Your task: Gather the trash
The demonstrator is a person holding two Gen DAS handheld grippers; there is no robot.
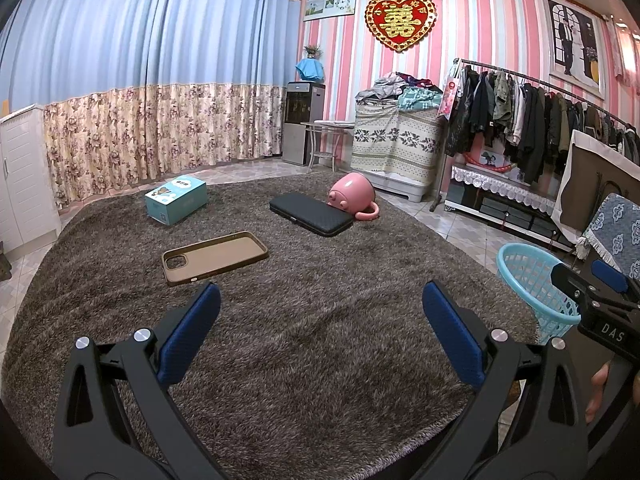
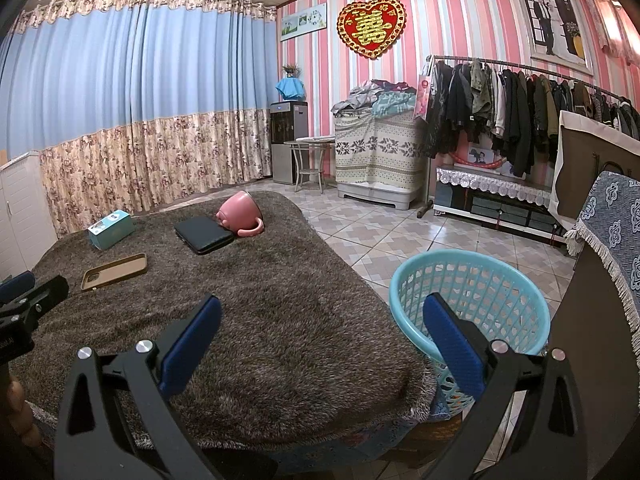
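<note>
**Both jaws wide and empty over the rug; four items ahead-left, basket at right**

Jaws: left gripper (image 1: 321,300) spread wide, nothing between the pads. Right gripper (image 2: 322,312) the same, wide and empty. Both hover over bare rug (image 1: 320,360) near its front edge.

Nearest item: phone case (image 1: 215,257), just ahead and left of the left jaws, lying flat, open side up. Long axis runs left-right, tilted slightly away on the right. Left hand clearly nearer; from the right jaws it sits well left and further off.

Beyond: black wallet (image 1: 311,214), ahead of the left jaws, long axis slanting toward near-right. Its far end touches the pink cup (image 1: 354,196), which lies on its side, handle on the right. Blue box (image 1: 176,200) far left, apart from the rest.

Basket (image 2: 472,300): below the rug's right edge, under the right jaws' right finger. Its contents mostly cannot be told through the mesh.

Room: open rug between items, clear run rightward to the basket. Rug drops off at front and right edges.

Stage: items on the rug would suit either a pick to come or leftovers with collecting partway along.
</note>
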